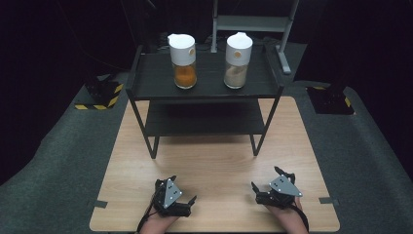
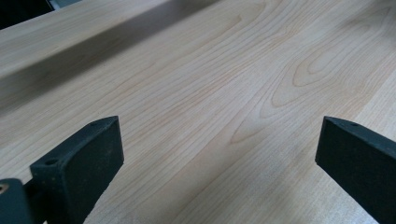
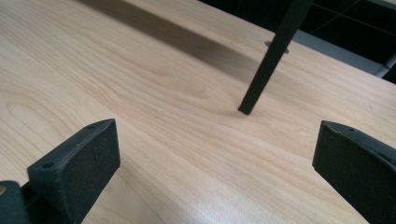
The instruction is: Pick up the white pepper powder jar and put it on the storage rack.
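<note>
right gripper view alone catches the rack leg [image 3: 268, 60].

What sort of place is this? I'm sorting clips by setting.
Probably a lab or studio set up for recording, not a home: a wooden table stands on grey carpet amid black surroundings, with hazard-striped bases beside it and two jars staged on a black rack.

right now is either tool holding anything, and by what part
Nothing is held. The left tool and right tool both rest open on the wooden table, jaws apart.
</note>
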`<state>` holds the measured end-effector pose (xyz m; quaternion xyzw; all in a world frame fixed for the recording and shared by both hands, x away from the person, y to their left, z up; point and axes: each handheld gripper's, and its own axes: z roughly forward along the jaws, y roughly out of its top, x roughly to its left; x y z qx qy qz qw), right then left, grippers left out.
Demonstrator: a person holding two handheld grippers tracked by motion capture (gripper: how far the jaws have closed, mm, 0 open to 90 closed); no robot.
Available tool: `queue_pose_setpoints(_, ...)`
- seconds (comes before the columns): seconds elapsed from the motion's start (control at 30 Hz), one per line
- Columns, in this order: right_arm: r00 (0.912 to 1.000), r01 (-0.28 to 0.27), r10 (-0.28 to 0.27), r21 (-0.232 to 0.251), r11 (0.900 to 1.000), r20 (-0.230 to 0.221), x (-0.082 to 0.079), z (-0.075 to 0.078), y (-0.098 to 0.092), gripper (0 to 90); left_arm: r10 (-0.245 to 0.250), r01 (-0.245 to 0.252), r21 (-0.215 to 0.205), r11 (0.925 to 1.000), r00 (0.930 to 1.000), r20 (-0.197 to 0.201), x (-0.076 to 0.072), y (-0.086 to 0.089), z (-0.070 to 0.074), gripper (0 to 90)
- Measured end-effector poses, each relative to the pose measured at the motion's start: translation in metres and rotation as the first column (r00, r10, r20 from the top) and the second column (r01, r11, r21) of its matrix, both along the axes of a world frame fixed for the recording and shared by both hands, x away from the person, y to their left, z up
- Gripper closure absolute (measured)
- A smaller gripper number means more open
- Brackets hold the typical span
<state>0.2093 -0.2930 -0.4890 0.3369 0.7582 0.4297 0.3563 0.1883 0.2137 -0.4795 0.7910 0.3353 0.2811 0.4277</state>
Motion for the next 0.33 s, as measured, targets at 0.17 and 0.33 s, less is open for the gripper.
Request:
queue_pose_setpoints(0.17, 1.0, 0.007, -0.007, -0.022, 1.0, 0.004, -0.003, -0.0023, 0.0007, 0.1, 0.003, -0.003, 0.001, 1.0, 1.0, 0.0, -0.0001, -0.0006, 0.0001, 1.3)
queue_pose_setpoints(0.33, 0.9999, 0.011, -0.01, -0.056, 0.998, 0.011, -0.0049, -0.0019, 0.0058, 0.1, 0.007, -0.007, 0.002, 1.0, 1.0, 0.003, -0.0008, -0.0013, -0.0002, 1.2)
